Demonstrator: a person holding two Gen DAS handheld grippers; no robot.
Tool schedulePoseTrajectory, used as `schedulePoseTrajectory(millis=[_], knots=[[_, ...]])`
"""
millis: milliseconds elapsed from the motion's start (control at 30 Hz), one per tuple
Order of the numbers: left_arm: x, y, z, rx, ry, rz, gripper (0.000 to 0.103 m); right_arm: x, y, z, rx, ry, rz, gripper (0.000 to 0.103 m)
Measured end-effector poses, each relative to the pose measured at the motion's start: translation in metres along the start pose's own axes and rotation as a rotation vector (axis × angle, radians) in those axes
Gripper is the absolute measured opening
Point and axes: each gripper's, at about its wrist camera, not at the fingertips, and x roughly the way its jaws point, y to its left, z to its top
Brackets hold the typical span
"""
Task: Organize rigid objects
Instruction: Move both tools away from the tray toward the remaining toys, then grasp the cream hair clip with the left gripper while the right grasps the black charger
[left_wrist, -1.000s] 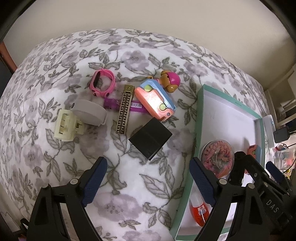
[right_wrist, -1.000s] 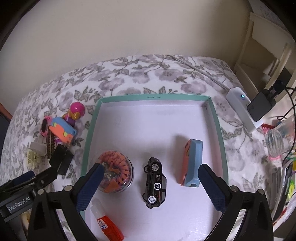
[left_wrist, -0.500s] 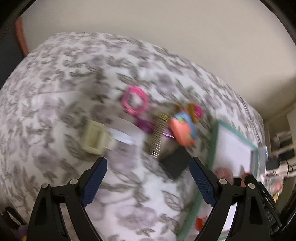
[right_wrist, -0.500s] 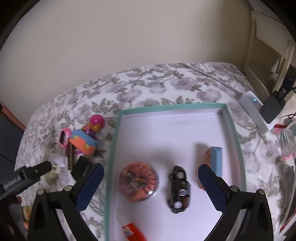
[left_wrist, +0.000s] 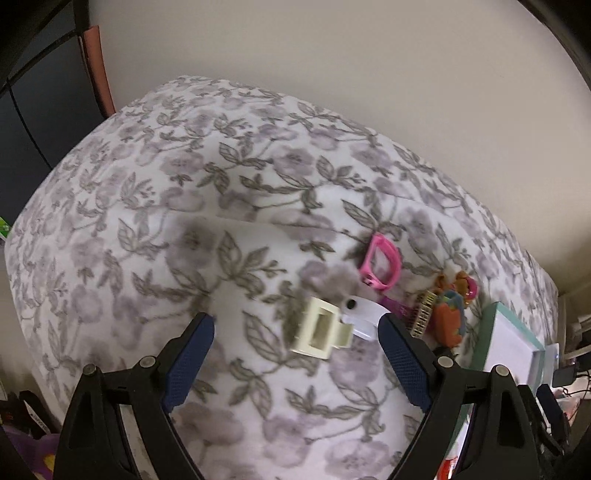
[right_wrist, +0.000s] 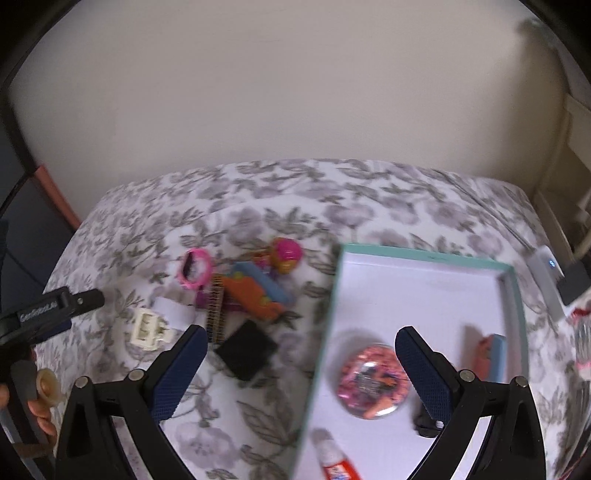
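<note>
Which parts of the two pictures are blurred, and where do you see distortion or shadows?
Left wrist view: fisheye bends the floral cloth into a dome; the cream clip is slightly soft, the toys at right smeared; corners are dark. Right wrist view: motion blur over everything, worst on the tray contents and the black box; the right gripper stays sharp; soft shadows lie beside the objects.

Dim soft light, motion blur, fisheye warping

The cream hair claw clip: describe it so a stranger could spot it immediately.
Start at the teal-rimmed white tray on the floral bedspread, then look left to the cluster of small items. The cream plastic hair claw clip lies at the cluster's far left edge, against a white curved piece. It alone is pale, boxy, with rectangular openings.
</note>
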Motion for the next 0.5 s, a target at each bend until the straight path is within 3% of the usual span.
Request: schedulePoseTrajectory(millis=[233, 500], knots=[[0.008, 0.006, 0.005, 0.005, 0.021, -0.009, 0.091, 0.027, 0.023, -0.005, -0.046, 0.053, 0.025, 0.102], [0.042, -0.002, 0.002, 0.04, 0.119, -0.011, 0.091, 0.05, 0.032, -0.01, -0.067, 0.1, 0.032, 0.101]])
